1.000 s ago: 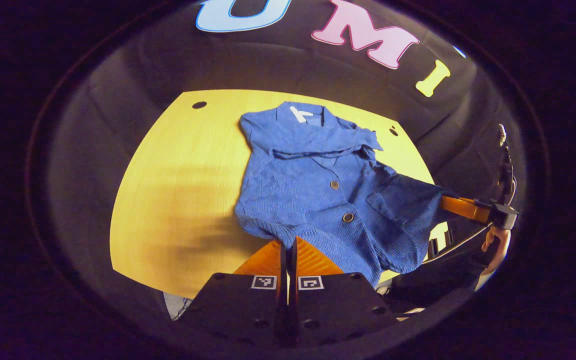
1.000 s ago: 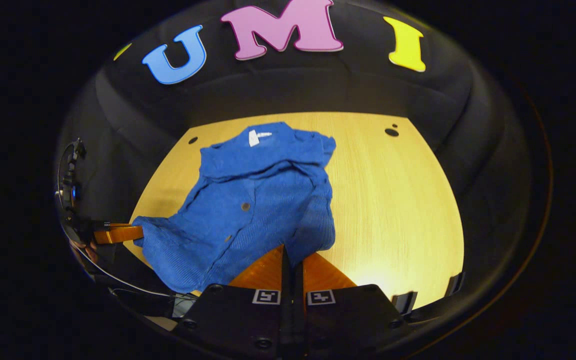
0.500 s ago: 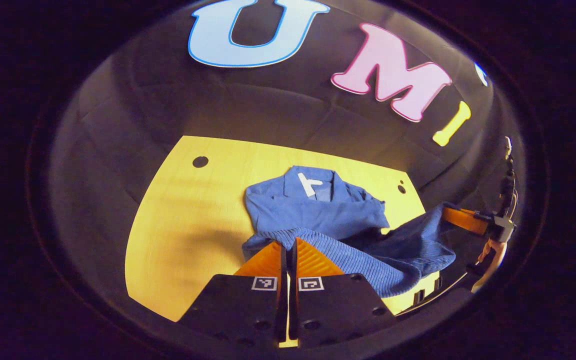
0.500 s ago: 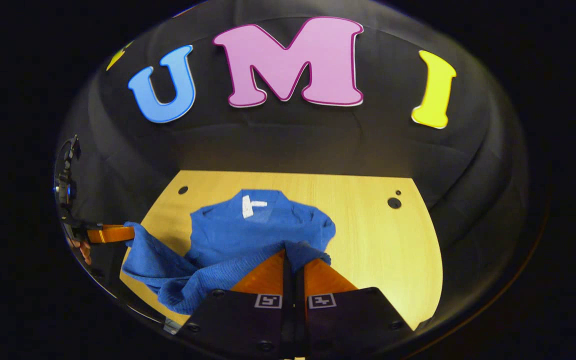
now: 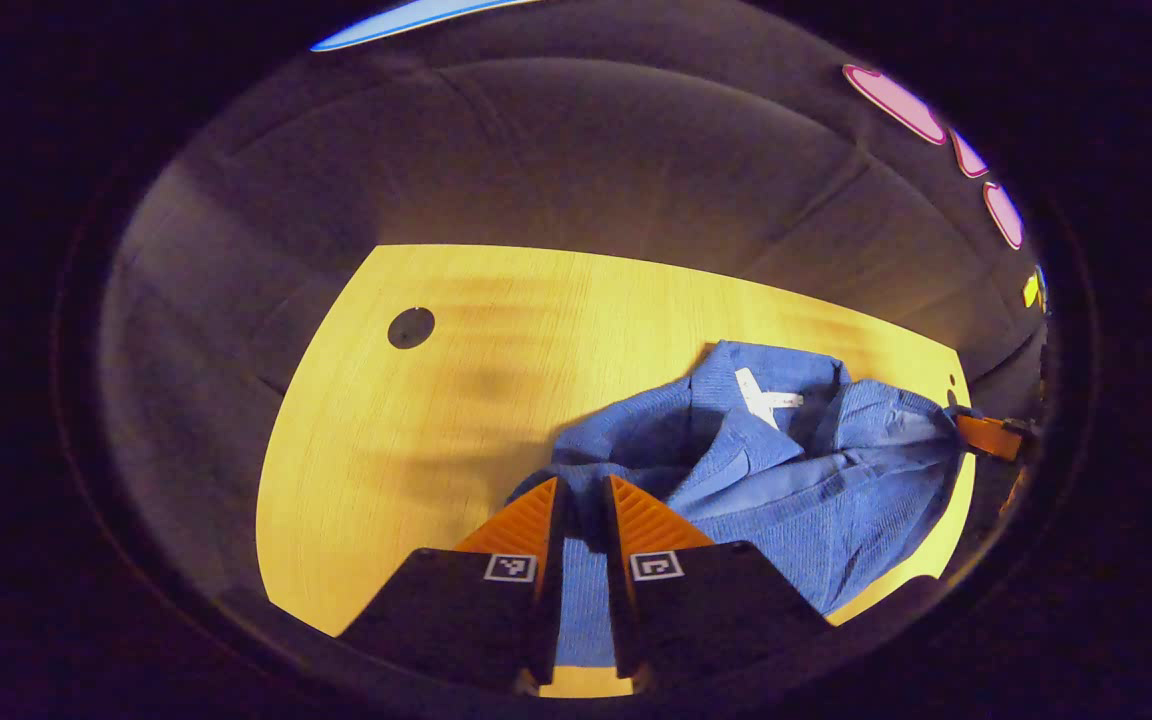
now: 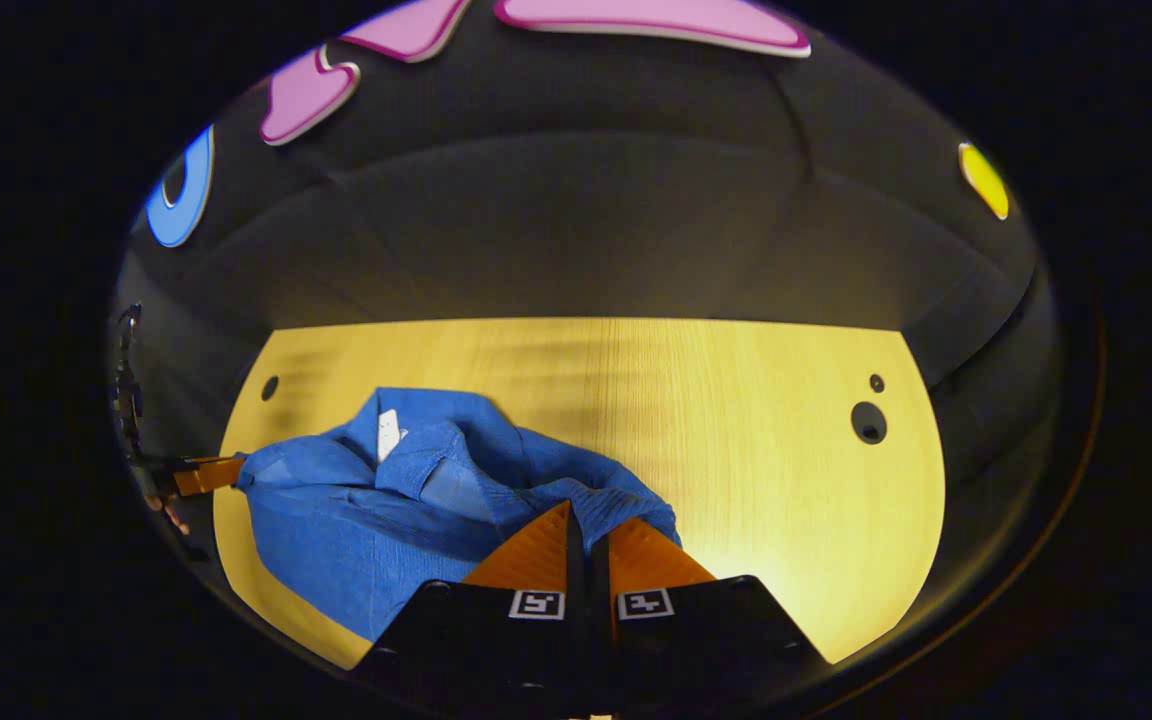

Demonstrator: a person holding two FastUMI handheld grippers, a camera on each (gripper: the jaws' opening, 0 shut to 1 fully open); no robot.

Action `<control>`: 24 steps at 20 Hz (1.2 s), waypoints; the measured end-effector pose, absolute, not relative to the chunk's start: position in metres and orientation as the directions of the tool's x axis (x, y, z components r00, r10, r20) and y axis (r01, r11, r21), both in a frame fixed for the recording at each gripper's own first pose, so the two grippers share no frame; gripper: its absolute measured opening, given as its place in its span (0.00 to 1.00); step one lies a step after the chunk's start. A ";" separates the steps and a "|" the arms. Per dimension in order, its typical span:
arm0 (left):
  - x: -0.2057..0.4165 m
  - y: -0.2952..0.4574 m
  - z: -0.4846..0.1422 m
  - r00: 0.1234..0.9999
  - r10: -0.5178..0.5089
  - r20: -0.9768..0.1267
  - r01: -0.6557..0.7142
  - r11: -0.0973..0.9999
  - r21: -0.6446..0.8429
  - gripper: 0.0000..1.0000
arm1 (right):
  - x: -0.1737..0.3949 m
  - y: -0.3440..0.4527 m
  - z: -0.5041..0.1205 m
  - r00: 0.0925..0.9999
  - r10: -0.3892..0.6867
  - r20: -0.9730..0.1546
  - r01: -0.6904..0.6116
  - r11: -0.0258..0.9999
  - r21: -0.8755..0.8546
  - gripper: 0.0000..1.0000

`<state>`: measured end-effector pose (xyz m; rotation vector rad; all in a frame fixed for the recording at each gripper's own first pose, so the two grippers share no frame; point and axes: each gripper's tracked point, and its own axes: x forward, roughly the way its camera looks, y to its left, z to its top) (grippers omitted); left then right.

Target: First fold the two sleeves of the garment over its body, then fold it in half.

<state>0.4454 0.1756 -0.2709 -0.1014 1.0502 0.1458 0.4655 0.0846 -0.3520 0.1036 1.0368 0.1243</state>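
Garment [image 5: 786,480] on table [image 5: 416,420]; left gripper [image 5: 581,495] & right gripper [image 6: 586,520] at its near edge.

- We see a yellow wooden table [image 5: 386,440] [image 6: 776,470]; its grain runs away from us;
- We see round dark holes [image 5: 410,327] [image 6: 868,422] near its far corners;
- We see black cloth wall [image 5: 576,160] [image 6: 586,230] rising just behind the table.

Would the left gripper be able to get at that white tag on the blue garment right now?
Probably not yet: the left gripper has cloth of the garment between its slightly parted jaws. The tag lies uncovered just ahead.
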 end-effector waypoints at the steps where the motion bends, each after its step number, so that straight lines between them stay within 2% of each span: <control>1: 0.456 0.179 -0.274 0.507 0.080 -0.858 -0.160 0.987 -0.002 0.31 | 0.469 0.085 -0.363 0.492 0.154 -0.857 -0.046 0.987 0.151 0.05; 2: 0.461 0.181 -0.274 0.515 0.088 -0.853 -0.151 0.989 0.011 0.36 | 0.471 0.086 -0.371 0.478 0.169 -0.862 -0.034 0.984 0.174 0.05; 3: 0.462 0.180 -0.274 0.518 0.095 -0.850 -0.144 0.989 0.023 0.51 | 0.473 0.089 -0.379 0.461 0.186 -0.868 -0.017 0.979 0.201 0.10; 4: 0.464 0.178 -0.275 0.523 0.092 -0.847 -0.140 0.990 0.021 0.54 | 0.473 0.091 -0.387 0.447 0.196 -0.873 0.004 0.975 0.221 0.12; 7: 0.474 0.171 -0.266 0.580 0.061 -0.813 -0.160 0.986 -0.040 0.55 | 0.480 0.105 -0.384 0.452 0.257 -0.855 0.025 0.954 0.300 0.67; 10: 0.477 0.175 -0.263 0.610 0.096 -0.786 -0.174 0.985 -0.016 0.60 | 0.487 0.113 -0.372 0.488 0.293 -0.822 0.009 0.940 0.341 0.86; 11: 0.478 0.175 -0.259 0.623 0.097 -0.776 -0.169 0.986 -0.013 0.60 | 0.493 0.112 -0.365 0.511 0.299 -0.806 0.006 0.936 0.351 0.97; 13: 0.480 0.180 -0.242 0.655 0.109 -0.747 -0.187 0.982 -0.020 0.64 | 0.499 0.110 -0.346 0.559 0.302 -0.772 0.020 0.926 0.376 0.97; 17: 0.473 0.169 -0.217 0.698 0.121 -0.706 -0.190 0.982 -0.019 0.70 | 0.498 0.088 -0.316 0.637 0.244 -0.731 -0.027 0.955 0.295 0.98; 21: 0.466 0.157 -0.153 0.804 0.171 -0.570 -0.186 0.982 0.032 0.78 | 0.495 0.083 -0.269 0.740 0.205 -0.641 -0.118 0.977 0.177 0.98; 24: 0.452 0.129 -0.117 0.863 0.158 -0.480 -0.161 0.986 0.035 0.78 | 0.488 0.083 -0.218 0.816 0.199 -0.543 -0.154 0.980 0.129 0.98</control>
